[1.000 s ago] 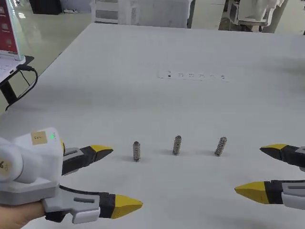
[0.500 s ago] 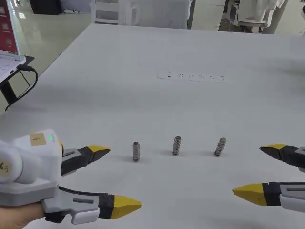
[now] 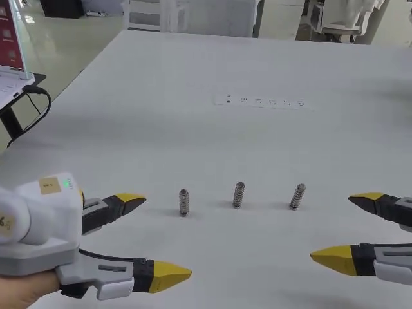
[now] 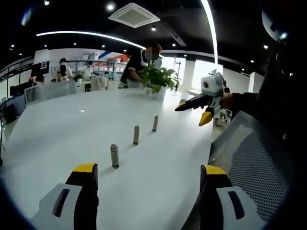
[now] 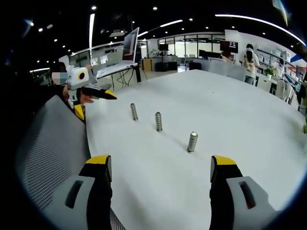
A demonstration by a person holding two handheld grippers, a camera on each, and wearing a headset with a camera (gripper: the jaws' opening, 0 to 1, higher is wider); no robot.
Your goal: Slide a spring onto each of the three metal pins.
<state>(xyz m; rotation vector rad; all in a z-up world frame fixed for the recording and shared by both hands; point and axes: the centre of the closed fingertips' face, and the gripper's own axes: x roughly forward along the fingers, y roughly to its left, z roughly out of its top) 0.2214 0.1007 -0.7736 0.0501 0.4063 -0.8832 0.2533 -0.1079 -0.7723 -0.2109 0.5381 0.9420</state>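
1. The left gripper [image 3: 167,236] has its jaws spread wide with nothing between them. Its yellow tips point across the table toward the row of springs.
2. The right gripper [image 3: 330,227] is also spread wide and holds nothing. Its tips point back toward the row from the other side.
3. Neither gripper touches a spring, and both hover above the white table [image 3: 257,141] near its near edge.
4. Three springs stand upright in a line along that near edge, apart from one another.
5. The left spring [image 3: 184,203] is the one closest to the left gripper's upper tip.
6. The middle spring [image 3: 239,195] stands between the other two.
7. The right spring [image 3: 298,197] is nearest the right gripper, but well apart from it.
8. I cannot tell whether a pin sits inside each coil.
9. In the left gripper view the row runs away from the jaws, with the right gripper [image 4: 188,116] beyond it.
10. In the right gripper view the left gripper [image 5: 96,106] faces back past the far end of the row.
11. A row of sockets [image 3: 264,102] sits further in on the table top.
12. A laptop [image 3: 8,61] with a black cable [image 3: 35,106] stands beyond the table's left edge.
13. A potted plant [image 4: 158,76] stands at the far end of the table in the left gripper view.
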